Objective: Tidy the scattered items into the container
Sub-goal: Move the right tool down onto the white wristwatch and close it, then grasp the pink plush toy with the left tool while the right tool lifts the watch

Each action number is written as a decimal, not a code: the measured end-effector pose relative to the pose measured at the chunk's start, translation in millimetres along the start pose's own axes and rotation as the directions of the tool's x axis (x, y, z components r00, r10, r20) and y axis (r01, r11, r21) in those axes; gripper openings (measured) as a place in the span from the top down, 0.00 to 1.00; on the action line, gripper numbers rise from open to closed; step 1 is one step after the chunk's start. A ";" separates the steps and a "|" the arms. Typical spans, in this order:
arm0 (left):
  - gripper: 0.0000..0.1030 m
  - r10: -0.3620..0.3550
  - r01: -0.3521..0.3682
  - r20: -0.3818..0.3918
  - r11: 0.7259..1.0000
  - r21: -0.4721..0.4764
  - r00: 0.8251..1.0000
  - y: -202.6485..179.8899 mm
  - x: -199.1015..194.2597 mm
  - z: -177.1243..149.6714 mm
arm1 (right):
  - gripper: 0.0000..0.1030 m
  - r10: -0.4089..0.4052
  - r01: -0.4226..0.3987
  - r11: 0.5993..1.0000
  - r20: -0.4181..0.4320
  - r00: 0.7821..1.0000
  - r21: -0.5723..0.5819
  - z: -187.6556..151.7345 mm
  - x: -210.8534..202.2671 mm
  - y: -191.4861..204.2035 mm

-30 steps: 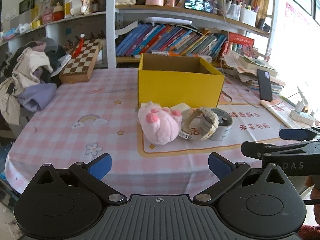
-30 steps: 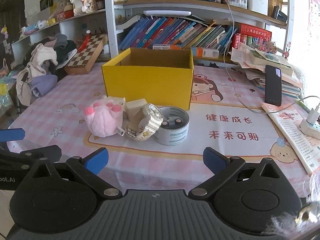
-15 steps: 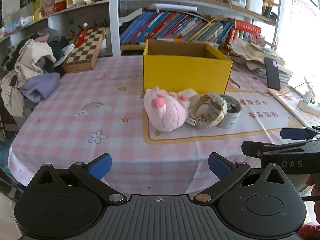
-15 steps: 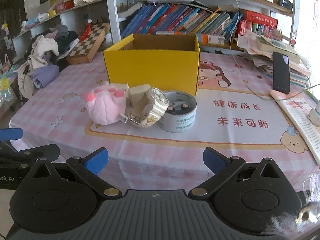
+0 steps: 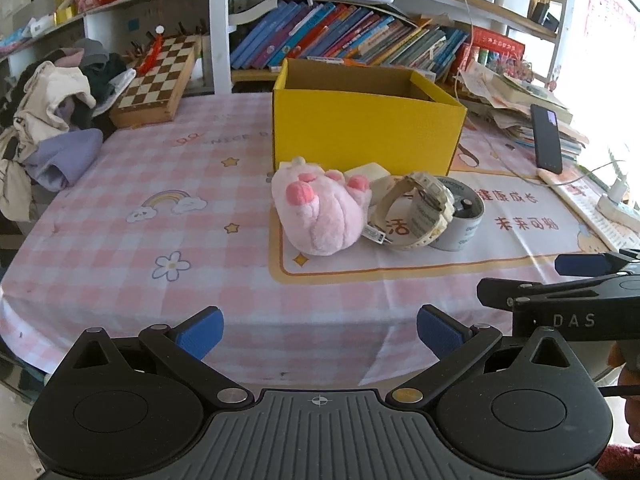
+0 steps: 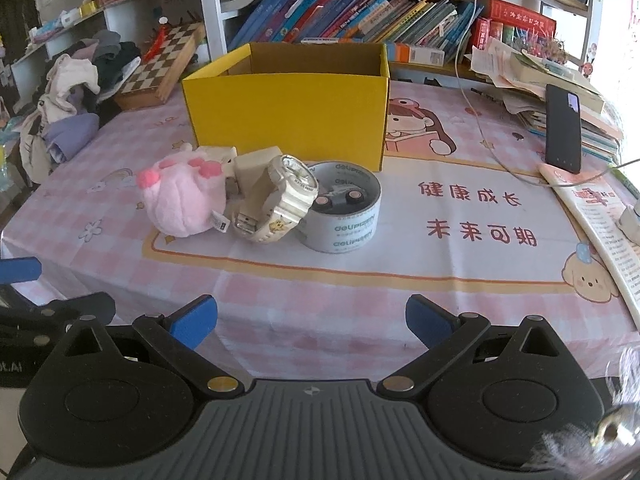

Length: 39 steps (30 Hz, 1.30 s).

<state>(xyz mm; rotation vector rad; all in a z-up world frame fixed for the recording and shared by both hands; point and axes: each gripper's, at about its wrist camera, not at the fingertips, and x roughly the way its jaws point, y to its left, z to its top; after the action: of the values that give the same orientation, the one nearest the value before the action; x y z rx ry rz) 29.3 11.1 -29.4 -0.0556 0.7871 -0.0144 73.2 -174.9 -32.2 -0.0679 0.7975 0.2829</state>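
An open yellow cardboard box (image 5: 366, 128) (image 6: 288, 114) stands mid-table. In front of it lie a pink plush paw (image 5: 320, 210) (image 6: 180, 198), a cream wristwatch (image 5: 416, 210) (image 6: 280, 200), a white tape roll (image 5: 464, 220) (image 6: 344, 214) with small batteries inside, and a beige block (image 6: 254, 168) behind the watch. My left gripper (image 5: 320, 330) is open over the near table edge, well short of the items. My right gripper (image 6: 312, 322) is open too, holding nothing, near the front edge.
A clothes pile (image 5: 48, 120) and a chessboard (image 5: 160, 80) sit at the left. Bookshelves (image 5: 340, 40) run behind the box. A black phone (image 6: 564, 128) rests on stacked books at the right, with a cable and power strip (image 5: 616, 208) nearby.
Both grippers have moved forward and higher toward the table, so the box and items look larger and closer. Both jaws stayed open. No item has shifted.
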 end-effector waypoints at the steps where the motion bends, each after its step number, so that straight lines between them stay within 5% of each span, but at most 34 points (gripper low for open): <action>1: 0.00 0.004 -0.004 0.002 1.000 -0.007 1.000 1.6 1.7 2.0 | 0.02 0.000 0.000 1.000 -0.002 1.000 -0.004 2.2 2.5 0.0; 13: 0.00 0.017 -0.016 0.015 0.998 -0.053 1.000 14.7 27.5 27.0 | 0.33 0.022 -0.022 0.999 -0.021 1.000 -0.043 35.3 35.0 1.1; 29: 0.01 -0.012 0.013 0.021 0.999 -0.049 1.000 22.4 65.5 58.0 | 0.53 0.069 -0.074 0.994 -0.064 0.996 -0.075 79.7 79.8 1.6; 33: 0.01 -0.030 0.030 0.006 0.999 -0.018 1.000 17.0 74.7 63.3 | 0.65 0.090 -0.096 0.992 -0.082 0.993 -0.076 87.4 89.4 -1.3; 39: 0.01 -0.043 0.045 -0.052 0.998 0.032 0.998 8.5 92.2 65.9 | 0.66 0.104 -0.112 0.990 -0.085 0.991 -0.087 93.0 92.9 -3.4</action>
<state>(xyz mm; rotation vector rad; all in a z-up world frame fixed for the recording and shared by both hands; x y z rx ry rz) 141.0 19.4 -48.6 -0.0408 0.8369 -0.0712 200.5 -141.8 -33.7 -0.1232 0.8694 0.4218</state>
